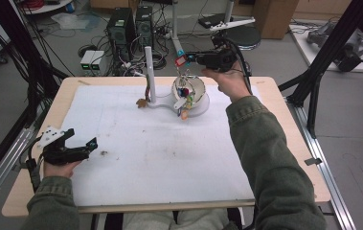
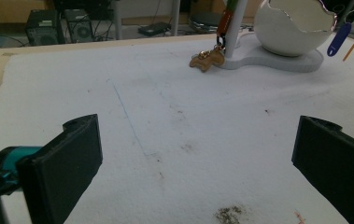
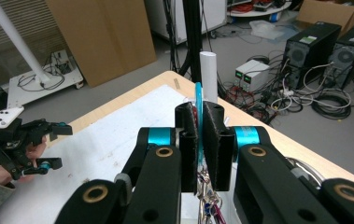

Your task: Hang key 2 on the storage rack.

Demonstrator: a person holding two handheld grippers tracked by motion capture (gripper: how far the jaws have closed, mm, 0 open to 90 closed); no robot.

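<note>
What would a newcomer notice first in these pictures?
First, the right hand-held gripper at the table's far side, shut on a blue tag above the white bowl, where coloured tags hang. Next, the white post beside the bowl. The left hand-held gripper rests open at the near left.

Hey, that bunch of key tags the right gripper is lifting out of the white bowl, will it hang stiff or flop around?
Probably floppy: the key tags dangle loosely below the right gripper, joined by small rings. They look light, thin plastic. Likely to swing and snag on the white bowl rim.
</note>
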